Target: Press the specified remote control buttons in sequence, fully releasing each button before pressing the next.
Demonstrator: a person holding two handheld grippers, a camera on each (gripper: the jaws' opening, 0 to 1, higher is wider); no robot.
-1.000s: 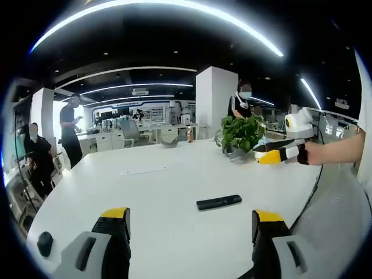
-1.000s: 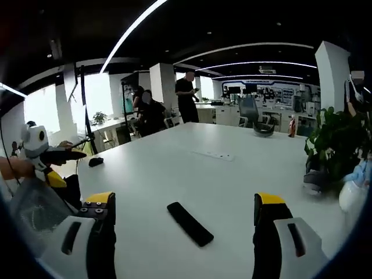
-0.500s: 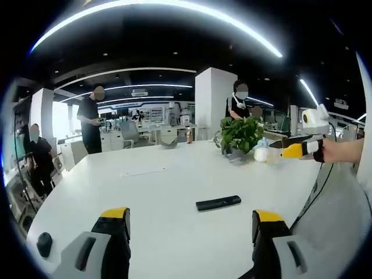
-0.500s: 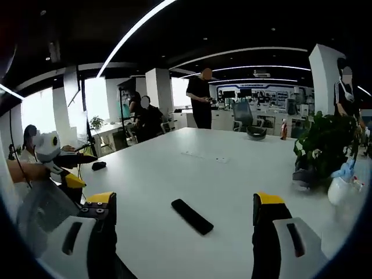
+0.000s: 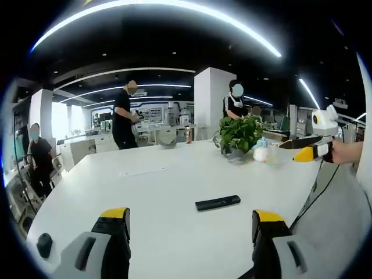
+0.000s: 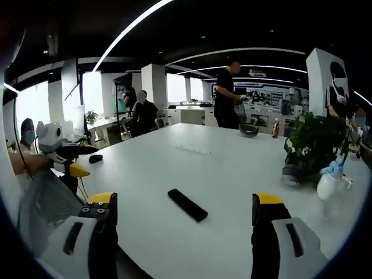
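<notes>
Indoors, white table (image 5: 174, 174), black remote (image 5: 218, 202) lying flat, potted plant (image 5: 239, 135), left gripper (image 5: 186, 244) and right gripper (image 6: 185, 244) both wide apart, holding nothing

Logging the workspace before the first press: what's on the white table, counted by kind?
Remote control: 1
Potted plant: 1
White spray bottle: 1
Small black object near the table edge: 1
Flat white strip mid-table: 1
Total: 5

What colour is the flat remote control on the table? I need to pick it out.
Black, clearest in the left gripper view: slim black remote control.
</notes>
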